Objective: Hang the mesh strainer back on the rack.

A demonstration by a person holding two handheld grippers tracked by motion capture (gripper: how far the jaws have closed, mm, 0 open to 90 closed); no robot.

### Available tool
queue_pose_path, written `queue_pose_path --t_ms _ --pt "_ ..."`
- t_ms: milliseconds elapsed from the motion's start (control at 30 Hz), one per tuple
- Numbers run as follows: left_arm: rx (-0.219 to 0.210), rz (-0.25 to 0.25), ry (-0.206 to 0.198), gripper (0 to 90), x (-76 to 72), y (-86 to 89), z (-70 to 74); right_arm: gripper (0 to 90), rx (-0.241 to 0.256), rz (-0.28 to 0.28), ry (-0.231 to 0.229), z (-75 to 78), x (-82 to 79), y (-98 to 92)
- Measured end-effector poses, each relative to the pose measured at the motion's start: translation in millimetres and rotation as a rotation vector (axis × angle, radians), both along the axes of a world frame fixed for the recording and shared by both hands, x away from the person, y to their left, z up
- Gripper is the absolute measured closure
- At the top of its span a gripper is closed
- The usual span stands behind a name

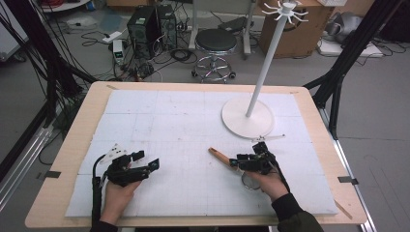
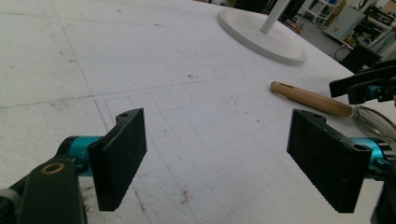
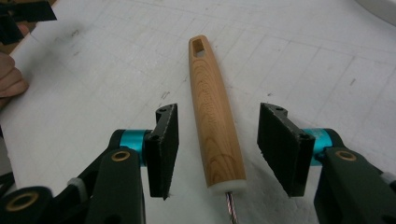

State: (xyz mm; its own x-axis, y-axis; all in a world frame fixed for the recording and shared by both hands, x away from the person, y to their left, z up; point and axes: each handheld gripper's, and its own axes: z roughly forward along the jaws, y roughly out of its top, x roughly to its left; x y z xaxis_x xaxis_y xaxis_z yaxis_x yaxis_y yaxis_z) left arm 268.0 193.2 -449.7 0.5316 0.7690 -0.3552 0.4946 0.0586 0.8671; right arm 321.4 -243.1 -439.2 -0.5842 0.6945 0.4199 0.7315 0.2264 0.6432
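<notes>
A utensil with a light wooden handle lies on the white foam board, right of centre. The handle has a slot near its far end and a thin metal stem at its near end. Its round metal ring head sits under the person's right hand. My right gripper is open, its jaws standing on either side of the handle without touching it. At the front left my left gripper is open with nothing between its jaws, pointing toward the handle.
A white stand with a round base, a tall pole and hooks on top rises at the back right of the board; its base also appears in the left gripper view. The wooden table rim frames the board.
</notes>
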Motion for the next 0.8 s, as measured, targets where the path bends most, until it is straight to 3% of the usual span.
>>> queue_pose_path --t_ms 167,400,633,800 --pt "0.0 0.0 -0.001 20.5 0.2 0.2 -0.1 50.7 -0.073 0.04 0.004 0.5 2.6 12.3" --pt "-0.002 -0.002 -0.001 20.5 0.4 0.6 -0.3 53.6 -0.131 0.06 0.003 -2.7 2.5 21.4" --pt "-0.001 -0.002 -0.001 20.5 0.3 0.4 -0.2 56.1 -0.175 0.073 -0.018 -1.9 0.9 24.5" --pt "-0.001 -0.001 0.001 20.5 0.1 0.3 -0.1 57.0 -0.24 0.091 -0.045 0.3 -1.3 30.1"
